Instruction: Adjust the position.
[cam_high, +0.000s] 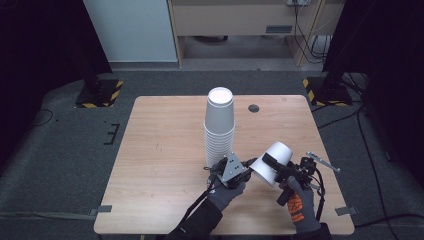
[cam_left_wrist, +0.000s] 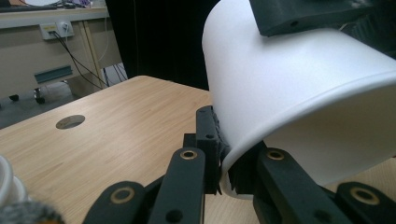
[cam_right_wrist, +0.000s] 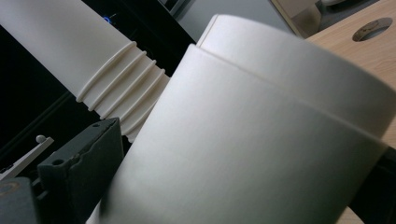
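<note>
A white paper cup (cam_high: 272, 162) is being held on its side, lower right of centre in the high view. The body is being clamped by the right hand-held gripper (cam_high: 280, 170). The rim is being pinched by the closed left hand-held gripper (cam_left_wrist: 224, 163). The long axis is running between them, above the worktop (cam_high: 165, 150).

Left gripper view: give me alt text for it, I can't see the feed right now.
The left gripper pinches the rim of a white paper cup lying on its side above the wooden table. A black jaw of the right gripper presses on the cup's wall from above.
</note>
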